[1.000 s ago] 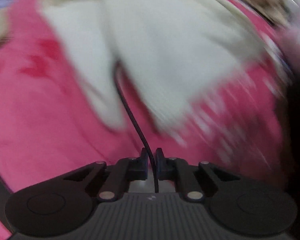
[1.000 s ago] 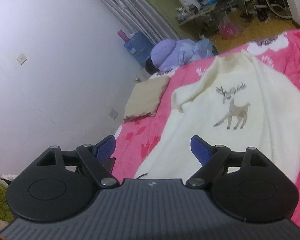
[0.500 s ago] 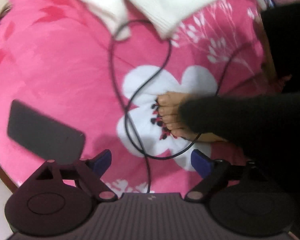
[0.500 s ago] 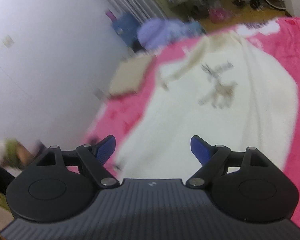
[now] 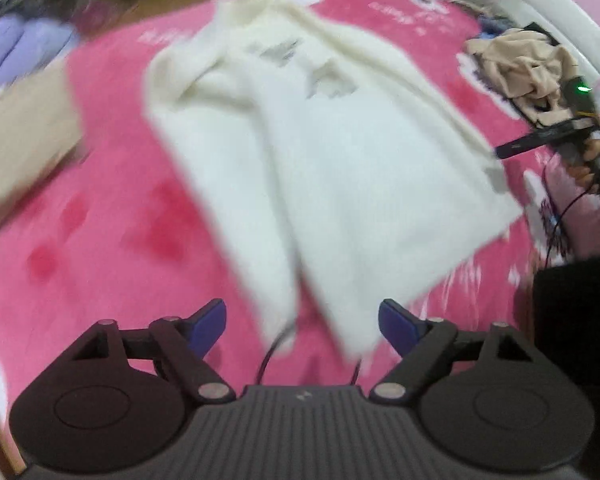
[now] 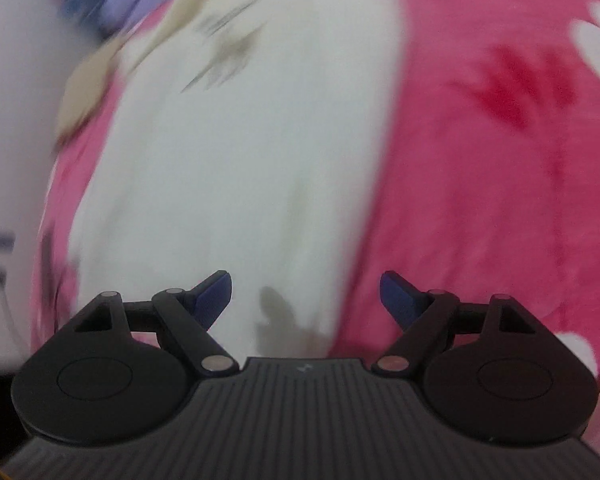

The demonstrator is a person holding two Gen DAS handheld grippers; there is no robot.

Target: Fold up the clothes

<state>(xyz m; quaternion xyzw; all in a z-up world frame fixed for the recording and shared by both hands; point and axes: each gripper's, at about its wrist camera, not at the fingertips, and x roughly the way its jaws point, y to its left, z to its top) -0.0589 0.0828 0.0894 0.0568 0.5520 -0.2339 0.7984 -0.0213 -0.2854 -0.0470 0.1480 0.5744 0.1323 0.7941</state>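
Both open grippers hover above the cream sweater (image 5: 340, 152).

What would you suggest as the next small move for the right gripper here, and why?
Probably lower the right gripper onto the near hem of the cream sweater and close there. Its jaws stand open and empty with that edge just below them, and the sweater still lies unfolded on the pink blanket.

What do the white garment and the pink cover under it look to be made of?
White garment: looks like a soft, fuzzy knit or fleece, matt, with no sheen; motion blur hides the weave. Pink cover: seems a plush, fleece-like blanket with a printed flower pattern and a matt, velvety look; again too blurred to be sure.
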